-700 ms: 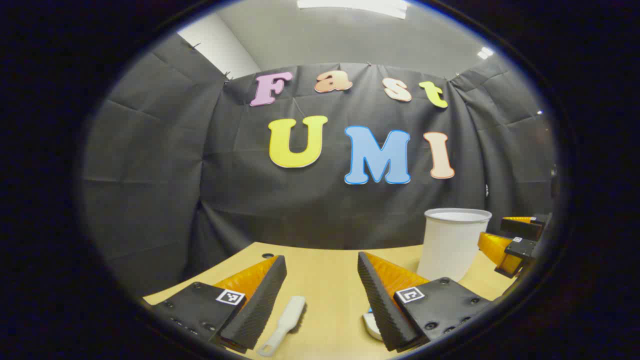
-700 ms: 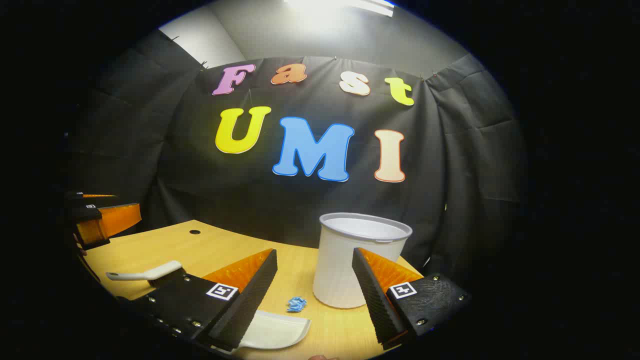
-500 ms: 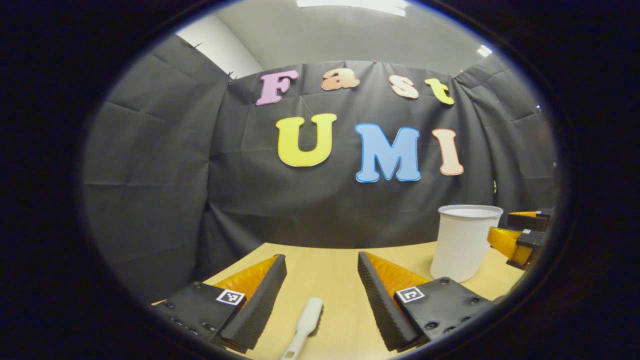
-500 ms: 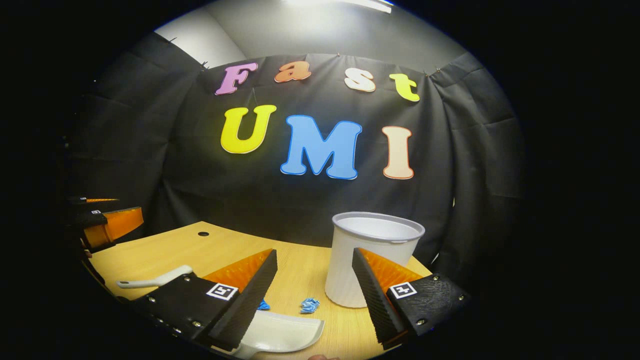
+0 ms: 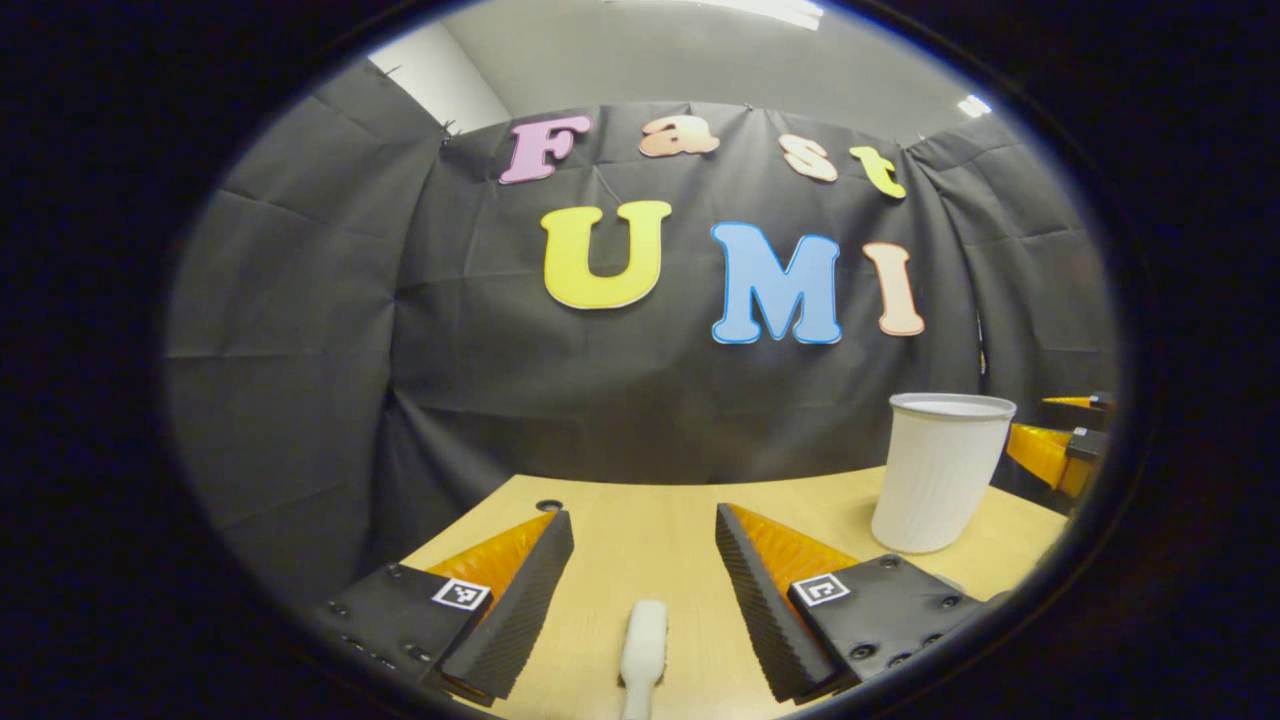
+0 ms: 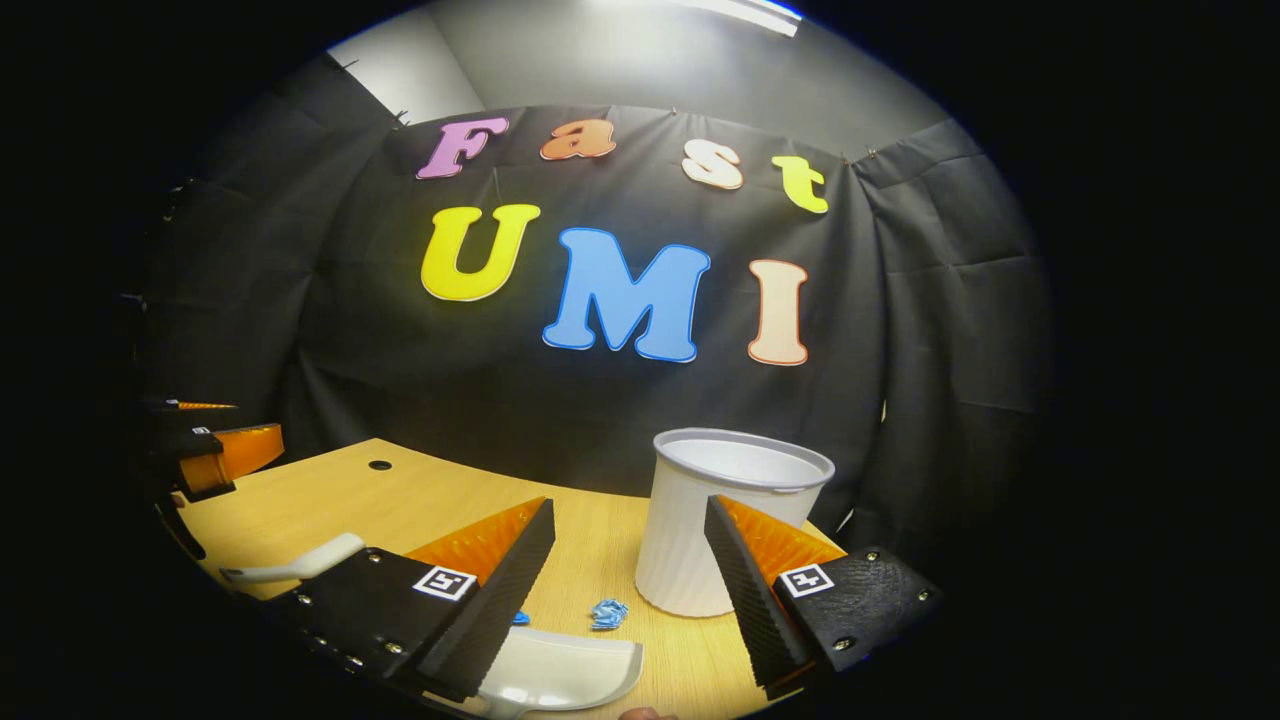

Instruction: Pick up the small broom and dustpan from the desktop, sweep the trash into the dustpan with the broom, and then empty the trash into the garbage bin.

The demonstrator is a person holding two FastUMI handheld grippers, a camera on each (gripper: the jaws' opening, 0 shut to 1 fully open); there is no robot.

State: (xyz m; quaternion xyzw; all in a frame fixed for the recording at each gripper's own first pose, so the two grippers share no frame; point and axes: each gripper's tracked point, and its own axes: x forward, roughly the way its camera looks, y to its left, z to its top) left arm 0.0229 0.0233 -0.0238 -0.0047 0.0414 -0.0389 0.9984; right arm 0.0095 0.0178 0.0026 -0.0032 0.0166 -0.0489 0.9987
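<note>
Both tongs gape wide with nothing between their fingers. My left gripper (image 5: 640, 590) hangs over the pale wooden desktop (image 5: 640, 520), the small white plastic broom's handle (image 5: 643, 645) lying between its fingers below. My right gripper (image 6: 628, 585) hovers above the white plastic dustpan (image 6: 560, 672); a crumpled blue paper scrap (image 6: 607, 613) lies just beyond, beside the ribbed white plastic garbage bin (image 6: 700, 530).
</note>
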